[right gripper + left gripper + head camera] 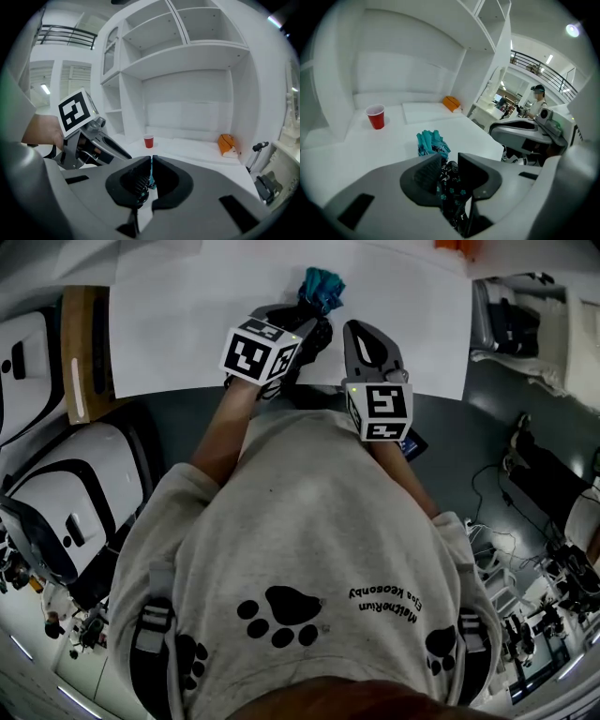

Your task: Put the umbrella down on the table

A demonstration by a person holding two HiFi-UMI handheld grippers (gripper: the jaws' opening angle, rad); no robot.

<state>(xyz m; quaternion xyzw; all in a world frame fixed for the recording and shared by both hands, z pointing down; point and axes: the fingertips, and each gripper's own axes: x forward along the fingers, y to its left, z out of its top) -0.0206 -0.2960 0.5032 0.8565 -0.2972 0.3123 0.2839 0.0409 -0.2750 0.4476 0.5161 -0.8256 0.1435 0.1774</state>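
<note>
The folded umbrella (322, 287) has a teal end and black fabric with a teal pattern, and it is over the near edge of the white table (187, 334). My left gripper (311, 332) is shut on its patterned fabric; in the left gripper view the cloth is squeezed between the pads and the teal tips of the umbrella (432, 143) stick out beyond my left gripper (450, 172). My right gripper (363, 334) is close beside it on the right. In the right gripper view my right gripper (151, 174) is shut on a thin teal edge of the umbrella (151, 168).
A red cup (376, 116) and an orange object (451, 103) stand at the back of the table, under white shelves (187, 56). White machines (66, 493) are on the floor at the left, cables and gear (544, 474) at the right. A person (536, 101) is far off.
</note>
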